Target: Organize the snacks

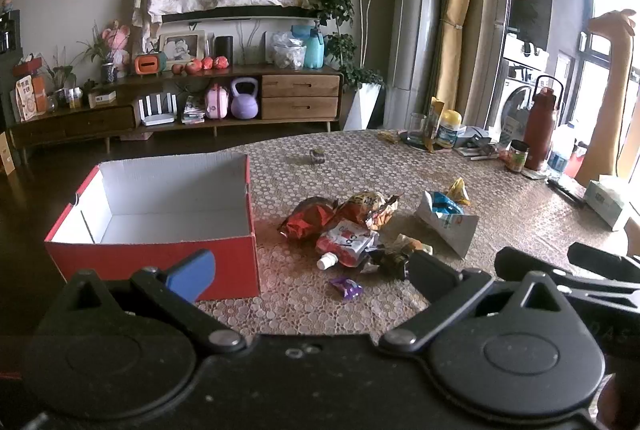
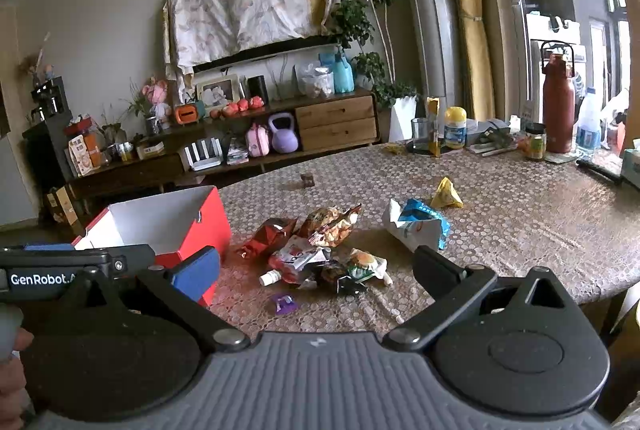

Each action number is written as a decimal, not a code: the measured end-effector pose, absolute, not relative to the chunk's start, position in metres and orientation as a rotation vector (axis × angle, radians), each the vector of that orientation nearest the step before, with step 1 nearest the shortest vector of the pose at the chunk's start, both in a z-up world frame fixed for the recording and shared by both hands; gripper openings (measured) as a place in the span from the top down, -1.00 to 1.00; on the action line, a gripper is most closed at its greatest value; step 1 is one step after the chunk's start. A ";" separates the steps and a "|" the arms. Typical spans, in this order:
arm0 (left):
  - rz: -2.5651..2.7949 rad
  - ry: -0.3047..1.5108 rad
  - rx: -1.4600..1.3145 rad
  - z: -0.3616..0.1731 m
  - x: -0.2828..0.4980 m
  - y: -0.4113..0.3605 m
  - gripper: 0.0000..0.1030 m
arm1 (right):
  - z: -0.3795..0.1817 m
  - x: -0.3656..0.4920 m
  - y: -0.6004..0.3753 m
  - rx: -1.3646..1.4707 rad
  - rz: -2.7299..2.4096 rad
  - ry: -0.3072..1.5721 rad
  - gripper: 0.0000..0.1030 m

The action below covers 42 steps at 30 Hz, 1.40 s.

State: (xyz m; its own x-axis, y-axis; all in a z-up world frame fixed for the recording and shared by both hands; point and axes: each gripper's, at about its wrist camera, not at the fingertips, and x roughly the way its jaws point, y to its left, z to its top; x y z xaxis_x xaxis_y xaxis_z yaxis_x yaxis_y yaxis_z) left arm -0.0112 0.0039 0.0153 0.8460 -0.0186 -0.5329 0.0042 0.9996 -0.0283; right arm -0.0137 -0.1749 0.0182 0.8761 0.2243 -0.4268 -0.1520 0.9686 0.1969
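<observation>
Evidently nothing has been packed yet: the red box (image 1: 160,214) stands empty at the left of the tabletop (image 1: 520,214), and the snacks lie in a loose heap just beside it. Both claws hang back over the near edge, the left claw (image 1: 310,270) and the right claw (image 2: 316,266) each spread wide and holding nothing. So the step in hand is the first pick. Nearest are the small purple wrapper (image 1: 347,287) and the red pouch with a white cap (image 1: 344,246); the dark packet (image 2: 340,276) beside it may overlap the pouch, though that is hard to tell. The next move calls for lowering one claw over a single packet, closing gently, then carrying it left into the box.
</observation>
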 end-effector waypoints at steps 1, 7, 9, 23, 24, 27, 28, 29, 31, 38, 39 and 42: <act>-0.011 0.562 -0.027 0.015 -0.011 0.004 -1.00 | 0.018 -0.014 -0.175 0.160 0.198 0.463 -1.00; -0.012 0.562 -0.027 0.016 -0.011 0.004 -1.00 | 0.019 -0.014 -0.175 0.163 0.207 0.465 -1.00; -0.011 0.562 -0.028 0.016 -0.011 0.004 -1.00 | 0.019 -0.015 -0.175 0.165 0.208 0.465 -1.00; -0.015 0.553 -0.033 0.019 -0.015 0.003 -1.00 | 0.021 -0.021 -0.174 0.159 0.203 0.440 -1.00; -0.015 0.553 -0.033 0.019 -0.015 0.003 -1.00 | 0.022 -0.020 -0.174 0.159 0.204 0.440 -1.00; -0.014 0.553 -0.034 0.019 -0.015 0.003 -1.00 | 0.021 -0.020 -0.175 0.160 0.205 0.441 -1.00; -0.015 0.553 -0.033 0.018 -0.016 0.003 -1.00 | 0.021 -0.020 -0.175 0.160 0.206 0.441 -1.00; -0.016 0.553 -0.033 0.019 -0.015 0.002 -1.00 | 0.021 -0.020 -0.174 0.159 0.207 0.440 -1.00; -0.017 0.553 -0.034 0.017 -0.016 0.003 -1.00 | 0.020 -0.020 -0.175 0.158 0.208 0.441 -1.00; -0.039 0.562 -0.040 0.010 -0.007 0.004 -1.00 | 0.016 -0.011 -0.178 0.168 0.232 0.446 -1.00; -0.041 0.565 -0.039 0.009 -0.005 0.004 -1.00 | 0.015 -0.009 -0.179 0.168 0.231 0.449 -1.00; -0.045 0.574 -0.030 0.005 0.002 0.003 -1.00 | 0.009 0.001 -0.183 0.175 0.235 0.476 -1.00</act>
State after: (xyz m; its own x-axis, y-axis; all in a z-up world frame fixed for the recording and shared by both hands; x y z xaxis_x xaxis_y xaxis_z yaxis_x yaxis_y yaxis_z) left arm 0.0023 0.0031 0.0051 0.8390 -0.0508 -0.5417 0.0341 0.9986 -0.0409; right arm 0.0009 -0.1835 0.0092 0.8626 0.2639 -0.4315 -0.1830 0.9581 0.2202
